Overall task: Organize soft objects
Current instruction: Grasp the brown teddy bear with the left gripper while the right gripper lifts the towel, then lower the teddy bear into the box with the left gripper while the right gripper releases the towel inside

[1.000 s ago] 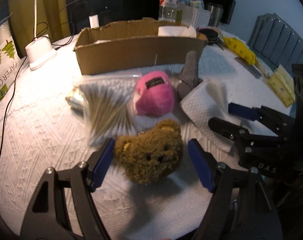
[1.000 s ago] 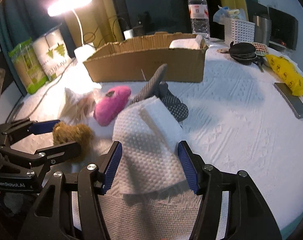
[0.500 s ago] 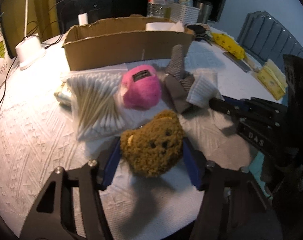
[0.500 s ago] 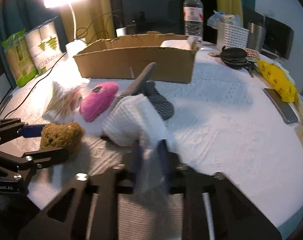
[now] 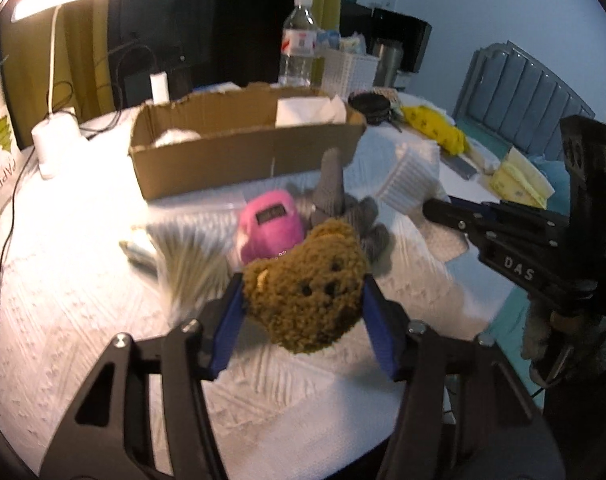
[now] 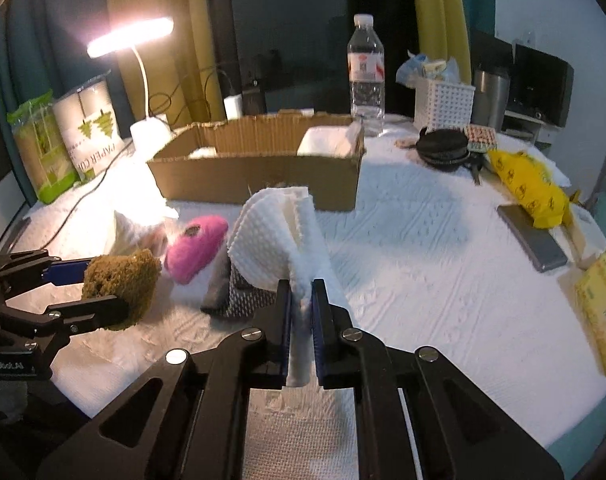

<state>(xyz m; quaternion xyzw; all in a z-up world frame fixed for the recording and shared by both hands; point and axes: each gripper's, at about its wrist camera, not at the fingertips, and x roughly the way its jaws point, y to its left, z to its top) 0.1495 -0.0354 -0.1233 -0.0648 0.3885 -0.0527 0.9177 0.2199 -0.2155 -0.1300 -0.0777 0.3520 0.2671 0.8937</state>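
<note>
Near the front edge of the bench (image 6: pixel 423 248), both my tools carry something. Left tool (image 5: pixel 303 300): jaws have just been closing, now pressed on either side of the brown bear (image 5: pixel 307 280), which looks clear of the cloth. Right tool (image 6: pixel 302 308): jaws nearly together, pinching the folded white towel (image 6: pixel 275 236), whose upper part stands above them. Box (image 6: pixel 263 168) sits toward the back edge; white items already lie inside at both ends. Left on the bench between box and tools: pink plush (image 5: pixel 269 226), grey sock (image 5: pixel 335 196), swab bag (image 5: pixel 191 248). Judgement: partly done; two pieces in hand to deliver, at least pink plush and sock to follow.
</note>
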